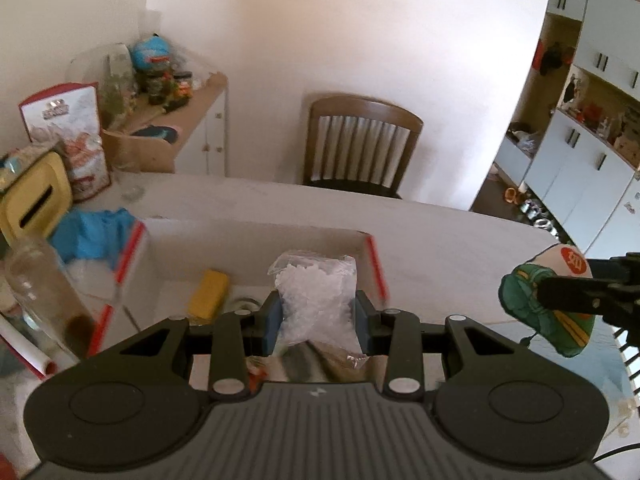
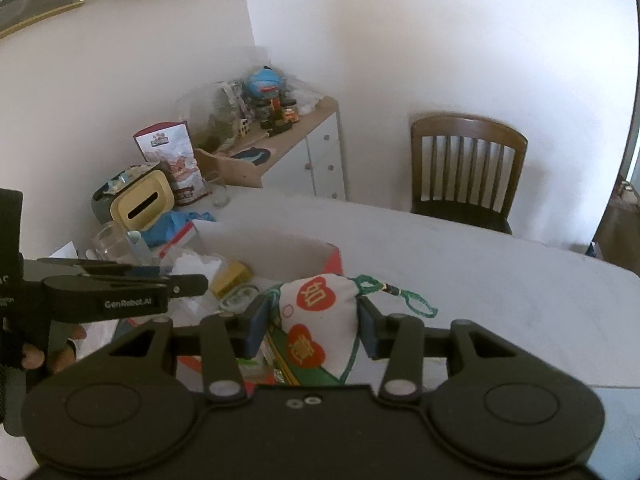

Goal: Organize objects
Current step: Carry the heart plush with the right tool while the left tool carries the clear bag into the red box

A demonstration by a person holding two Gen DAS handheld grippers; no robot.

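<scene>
My left gripper (image 1: 318,316) is shut on a clear plastic bag of white pieces (image 1: 316,300), held above an open white cardboard box (image 1: 256,236) with red edges. Inside the box lies a yellow block (image 1: 208,294). My right gripper (image 2: 314,326) is shut on a white cloth pouch (image 2: 316,320) with red hearts, a green pattern and a green braided cord (image 2: 404,298). In the left wrist view that pouch (image 1: 548,304) hangs at the right, over the table. The left gripper (image 2: 188,284) reaches in from the left of the right wrist view, over the box (image 2: 280,244).
A white table (image 2: 480,292) carries a yellow tissue box (image 2: 142,200), a blue cloth (image 1: 92,232), a glass jar (image 2: 110,244) and a red-and-white snack bag (image 1: 76,136) at its left end. A wooden chair (image 1: 362,144) stands behind it, beside a low cabinet (image 1: 200,128) with jars.
</scene>
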